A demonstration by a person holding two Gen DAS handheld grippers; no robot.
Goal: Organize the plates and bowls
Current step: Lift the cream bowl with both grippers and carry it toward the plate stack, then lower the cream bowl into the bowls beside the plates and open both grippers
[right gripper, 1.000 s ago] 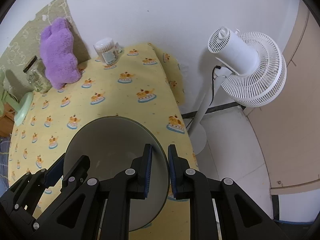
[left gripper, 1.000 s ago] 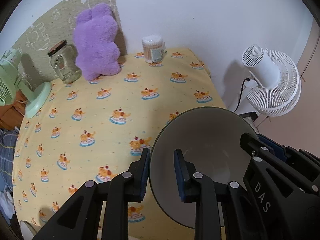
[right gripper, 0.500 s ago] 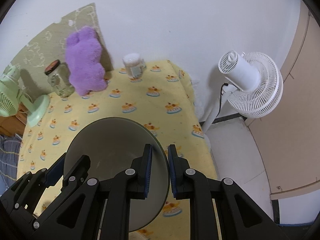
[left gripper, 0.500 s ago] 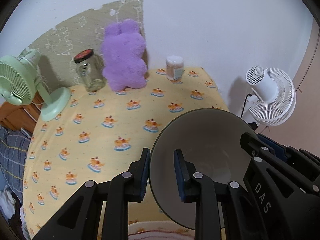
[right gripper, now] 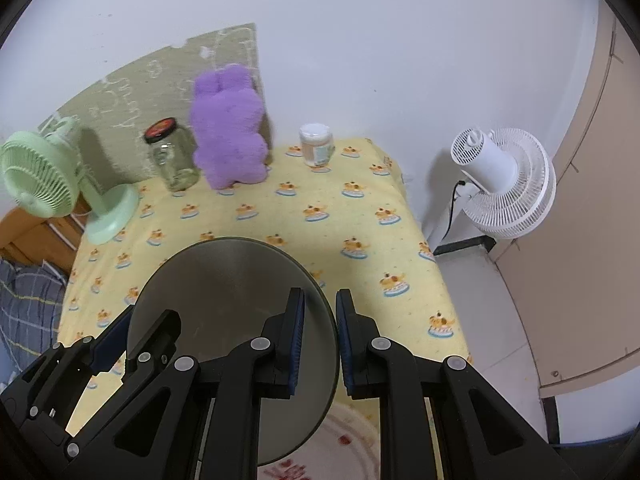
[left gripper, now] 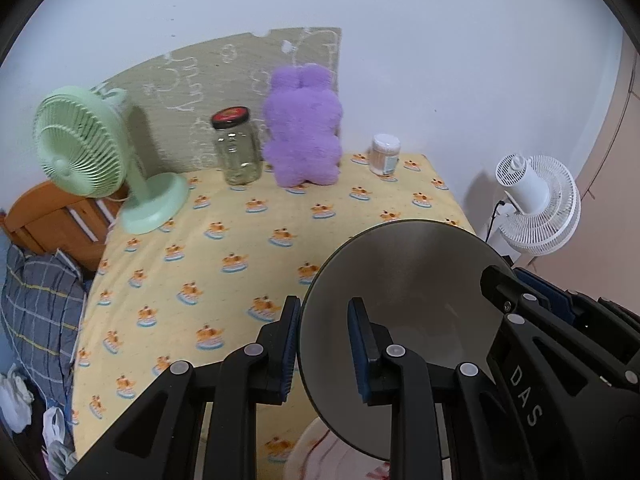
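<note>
A dark grey bowl [left gripper: 408, 280] hangs tilted above the yellow patterned tablecloth [left gripper: 224, 240], held by two opposite sides of its rim. My left gripper [left gripper: 323, 316] is shut on the bowl's left rim, one pad inside and one outside. My right gripper [right gripper: 320, 308] is shut on the bowl's [right gripper: 228, 292] right rim in the same way. Each wrist view also shows the other gripper: the right one [left gripper: 516, 300] and the left one [right gripper: 132, 332]. Under the bowl, at the near table edge, part of a white plate [right gripper: 352, 436] with red marks shows.
Along the wall stand a green desk fan [left gripper: 80, 148], a glass jar with a black lid [left gripper: 236, 148], a purple plush toy [left gripper: 304, 140] and a small tub of cotton swabs [left gripper: 385, 154]. A white floor fan [right gripper: 504, 184] stands right of the table. A plaid blanket [left gripper: 36, 304] lies left.
Both grippers have drawn back and risen with the bowl held between them. More of the table and the green fan now show, and the white plate has come into view below.
</note>
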